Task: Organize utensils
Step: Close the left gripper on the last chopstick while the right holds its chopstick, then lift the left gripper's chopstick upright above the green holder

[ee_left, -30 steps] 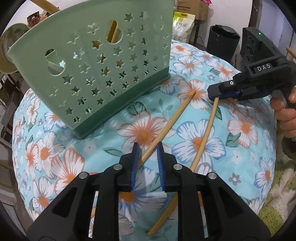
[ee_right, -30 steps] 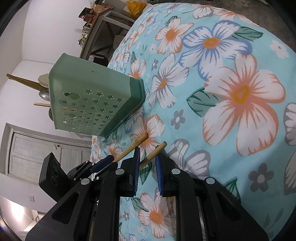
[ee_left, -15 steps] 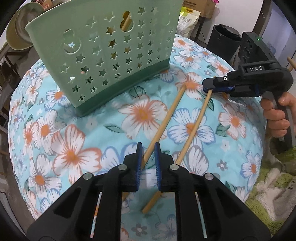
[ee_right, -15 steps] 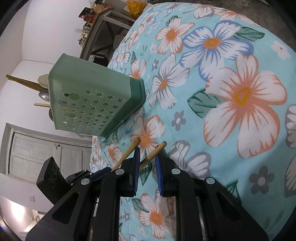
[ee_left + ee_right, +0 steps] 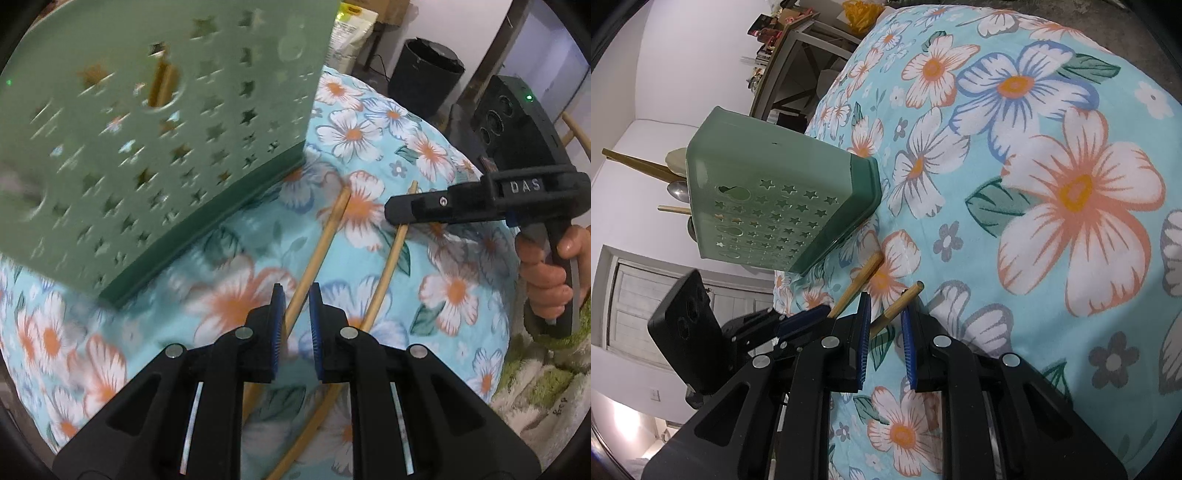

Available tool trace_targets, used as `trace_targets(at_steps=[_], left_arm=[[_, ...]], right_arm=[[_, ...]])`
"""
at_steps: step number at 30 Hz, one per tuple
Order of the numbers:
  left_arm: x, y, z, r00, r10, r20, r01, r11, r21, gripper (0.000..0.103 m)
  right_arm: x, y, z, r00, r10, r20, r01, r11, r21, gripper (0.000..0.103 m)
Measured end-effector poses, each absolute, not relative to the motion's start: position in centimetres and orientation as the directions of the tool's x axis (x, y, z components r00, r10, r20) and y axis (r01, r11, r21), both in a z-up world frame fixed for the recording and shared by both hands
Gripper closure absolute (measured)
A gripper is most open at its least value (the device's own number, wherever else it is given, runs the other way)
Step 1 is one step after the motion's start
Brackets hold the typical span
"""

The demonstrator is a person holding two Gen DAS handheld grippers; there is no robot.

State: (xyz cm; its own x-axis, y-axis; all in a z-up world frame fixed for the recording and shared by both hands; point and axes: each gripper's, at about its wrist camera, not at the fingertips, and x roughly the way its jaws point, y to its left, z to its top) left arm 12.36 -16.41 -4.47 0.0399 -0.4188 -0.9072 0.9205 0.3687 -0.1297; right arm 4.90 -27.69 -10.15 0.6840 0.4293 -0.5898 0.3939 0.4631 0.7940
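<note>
The left gripper hung low over the floral cloth, its blue pads parted a little, with one wooden chopstick running up between them; whether the pads pressed on it could not be told. A second chopstick lay just beside the first, on its right, both pointing away toward the green utensil basket. The right gripper straddled the far end of that second chopstick, pads apart on either side with a visible gap, so it was not clamped. In the left wrist view the right gripper crossed over the stick's tip, held by the person's right hand. Farther off, the star-punched basket stood on the cloth, with spoons and other chopsticks sticking out of its top.
</note>
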Motion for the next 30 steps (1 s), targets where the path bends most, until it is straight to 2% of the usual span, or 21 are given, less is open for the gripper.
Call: trace_targets(at_steps=[3, 8, 16, 18, 22, 25, 30], left_arm=[[12.1, -17.4, -4.4, 0.051, -0.394, -0.918, 0.937, 0.337, -0.092, 0.088], [11.6, -18.5, -4.1, 0.055, -0.378, -0.924, 0.949, 0.308, -0.069, 0.076], [11.4, -21.1, -4.8, 0.07, -0.354, -0.933, 0.953, 0.3, -0.043, 0.075], [11.4, -22.1, -5.0, 0.079, -0.351, -0.933, 0.955, 0.294, -0.03, 0.078], [10.4, -22.8, -5.2, 0.114, -0.354, -0.928, 0.967, 0.256, 0.021, 0.093], [9.5, -23.2, -5.2, 0.143, -0.362, -0.921, 0.968, 0.244, 0.055, 0.094], [9.6, -22.4, -4.5, 0.154, -0.387, -0.909, 0.957, 0.287, 0.04, 0.098]], right_arm=[[4.8, -27.8, -10.2, 0.684, 0.431, -0.589, 0.393, 0.462, 0.795, 0.087], [4.8, -27.8, -10.2, 0.684, 0.431, -0.589, 0.392, 0.463, 0.795, 0.087], [5.0, -27.9, -10.4, 0.684, 0.431, -0.588, 0.393, 0.462, 0.795, 0.087], [4.9, -27.9, -10.4, 0.684, 0.431, -0.589, 0.393, 0.462, 0.795, 0.087], [4.9, -28.0, -10.4, 0.685, 0.43, -0.588, 0.392, 0.463, 0.795, 0.086], [4.8, -28.2, -10.4, 0.687, 0.429, -0.587, 0.39, 0.464, 0.796, 0.087], [4.5, -28.4, -10.0, 0.697, 0.428, -0.576, 0.379, 0.461, 0.802, 0.087]])
